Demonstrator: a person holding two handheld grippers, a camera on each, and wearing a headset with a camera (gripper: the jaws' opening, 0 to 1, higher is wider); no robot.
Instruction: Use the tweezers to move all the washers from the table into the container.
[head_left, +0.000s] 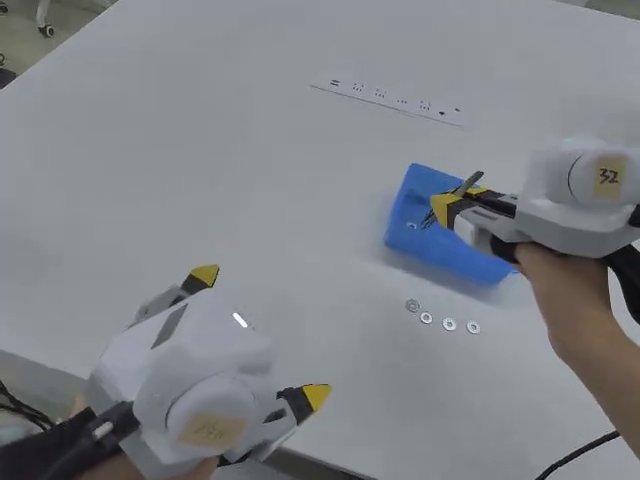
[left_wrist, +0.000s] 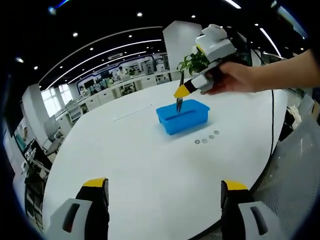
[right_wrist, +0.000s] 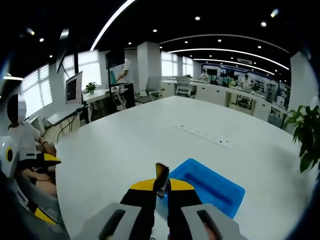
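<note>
Two yellow-tipped jaws of the right gripper are pinched narrow on slim grey metal tweezers, whose tips point down into the blue rectangular plastic container beneath. Four small silver ring washers lie in a row on the white table, just beside the container. Well apart, the left gripper hovers with its jaws wide, holding nothing.
</note>
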